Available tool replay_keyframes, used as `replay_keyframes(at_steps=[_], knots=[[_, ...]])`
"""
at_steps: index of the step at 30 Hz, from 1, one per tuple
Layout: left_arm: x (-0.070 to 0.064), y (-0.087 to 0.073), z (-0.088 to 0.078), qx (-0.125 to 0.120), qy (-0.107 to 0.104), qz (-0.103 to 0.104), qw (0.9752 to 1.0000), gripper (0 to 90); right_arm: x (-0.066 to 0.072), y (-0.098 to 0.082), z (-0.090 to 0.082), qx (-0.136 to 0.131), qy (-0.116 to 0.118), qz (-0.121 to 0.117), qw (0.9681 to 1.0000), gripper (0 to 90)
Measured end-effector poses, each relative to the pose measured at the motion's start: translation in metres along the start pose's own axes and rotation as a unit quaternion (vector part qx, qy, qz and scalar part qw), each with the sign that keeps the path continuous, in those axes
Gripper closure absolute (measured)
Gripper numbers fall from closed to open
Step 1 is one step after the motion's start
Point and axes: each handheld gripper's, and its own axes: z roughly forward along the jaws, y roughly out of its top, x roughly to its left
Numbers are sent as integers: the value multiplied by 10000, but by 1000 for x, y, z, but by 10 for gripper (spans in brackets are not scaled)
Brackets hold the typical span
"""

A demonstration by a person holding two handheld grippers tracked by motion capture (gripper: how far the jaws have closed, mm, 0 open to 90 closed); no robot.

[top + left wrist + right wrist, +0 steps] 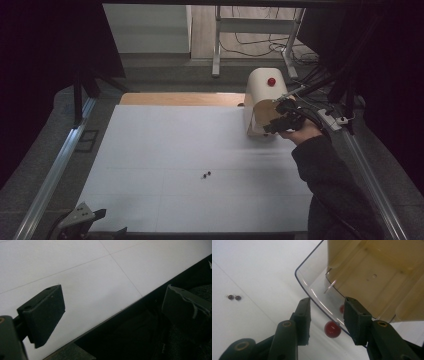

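At the desk's (165, 150) far right corner stands a cream bread-bin-shaped box (265, 87) with a red knob (271, 81) and a clear curved lid (312, 290) swung open. The right gripper (327, 315) reaches at that lid's rim, jaws partly spread on either side of it with a red ball (332, 329) between them. The pads do not seem to press on anything yet, so I judge the grasp only begun and whatever follows still to do. Two small dark beads (206, 174) lie near the desk's middle, untouched. The left gripper (110, 315) waits at the near left edge, jaws spread wide and empty.
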Motion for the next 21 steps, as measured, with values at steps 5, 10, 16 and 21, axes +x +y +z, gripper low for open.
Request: replay_keyframes(at_steps=[5,10,16,21], knots=[[0,0,0,3,2,-1,10000,53,2,-4,0,17,52,-6,10000,581],[0,0,0,7,4,-9,10000,54,4,-6,-1,18,48,-26,10000,588],[0,0,0,7,3,-5,10000,54,7,-6,-4,2,50,-15,10000,592],[0,0,0,6,-1,6,10000,54,8,-8,-5,16,82,-21,10000,593]])
